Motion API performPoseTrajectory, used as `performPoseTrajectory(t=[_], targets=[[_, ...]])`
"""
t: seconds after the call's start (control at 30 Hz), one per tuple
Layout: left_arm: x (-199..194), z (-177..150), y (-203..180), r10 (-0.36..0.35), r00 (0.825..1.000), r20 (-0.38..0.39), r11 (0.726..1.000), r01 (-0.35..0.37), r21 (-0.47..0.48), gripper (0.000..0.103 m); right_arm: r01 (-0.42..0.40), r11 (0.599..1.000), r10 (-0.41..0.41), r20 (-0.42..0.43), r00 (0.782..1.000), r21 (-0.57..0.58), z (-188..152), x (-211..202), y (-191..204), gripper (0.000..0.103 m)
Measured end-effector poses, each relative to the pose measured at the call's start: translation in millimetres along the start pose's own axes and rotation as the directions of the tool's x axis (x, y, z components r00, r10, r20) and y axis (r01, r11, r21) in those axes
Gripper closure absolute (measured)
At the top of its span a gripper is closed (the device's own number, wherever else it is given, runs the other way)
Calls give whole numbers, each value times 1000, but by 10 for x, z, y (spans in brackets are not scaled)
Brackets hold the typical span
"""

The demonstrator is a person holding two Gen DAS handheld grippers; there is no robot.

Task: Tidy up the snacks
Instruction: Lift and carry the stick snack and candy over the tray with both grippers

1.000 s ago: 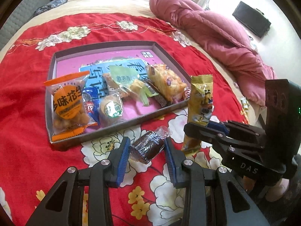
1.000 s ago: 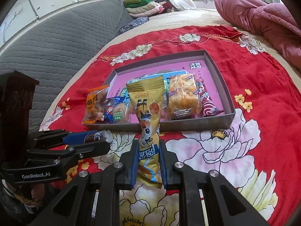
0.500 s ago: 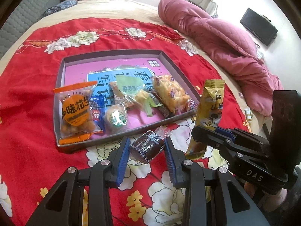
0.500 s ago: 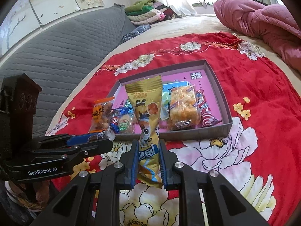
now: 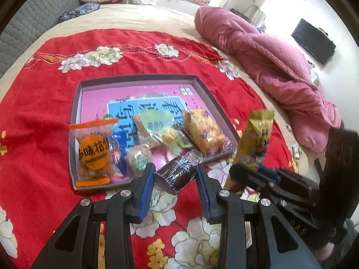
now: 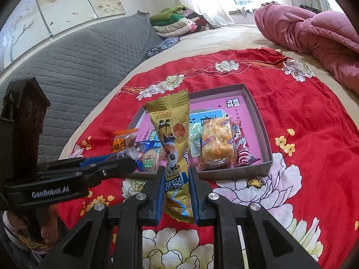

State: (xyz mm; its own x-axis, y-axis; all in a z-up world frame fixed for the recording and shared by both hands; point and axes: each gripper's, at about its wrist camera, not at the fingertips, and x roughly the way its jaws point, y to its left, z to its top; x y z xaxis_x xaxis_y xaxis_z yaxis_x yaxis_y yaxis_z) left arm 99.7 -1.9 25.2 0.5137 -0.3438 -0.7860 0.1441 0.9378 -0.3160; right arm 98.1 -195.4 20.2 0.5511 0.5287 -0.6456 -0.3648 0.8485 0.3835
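A wide bed (image 5: 139, 20) is covered with a beige sheet. On it are spread a red floral-embroidered cloth (image 5: 40, 103), a crumpled pink quilt (image 5: 264, 51) and folded clothes (image 6: 177, 22). A shallow grey cardboard tray (image 5: 76, 116) is set on the cloth.

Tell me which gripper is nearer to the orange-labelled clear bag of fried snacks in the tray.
Left. The left gripper, shut on a dark brown wrapped cake, sits just beside that orange-labelled bag. The right gripper, clamping a tall yellow packet, is further off.

Left tongs (image 5: 175, 179) clamp brown wrapped cake (image 5: 174, 176) before tray (image 5: 75, 121).
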Motion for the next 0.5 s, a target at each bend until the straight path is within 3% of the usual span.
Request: performPoseTrajectory(t=[0.5], targets=[[-78, 336, 156, 26, 998, 59, 997, -22, -70, 65, -1, 1000, 1, 60, 998, -2, 260, 8, -15, 83]])
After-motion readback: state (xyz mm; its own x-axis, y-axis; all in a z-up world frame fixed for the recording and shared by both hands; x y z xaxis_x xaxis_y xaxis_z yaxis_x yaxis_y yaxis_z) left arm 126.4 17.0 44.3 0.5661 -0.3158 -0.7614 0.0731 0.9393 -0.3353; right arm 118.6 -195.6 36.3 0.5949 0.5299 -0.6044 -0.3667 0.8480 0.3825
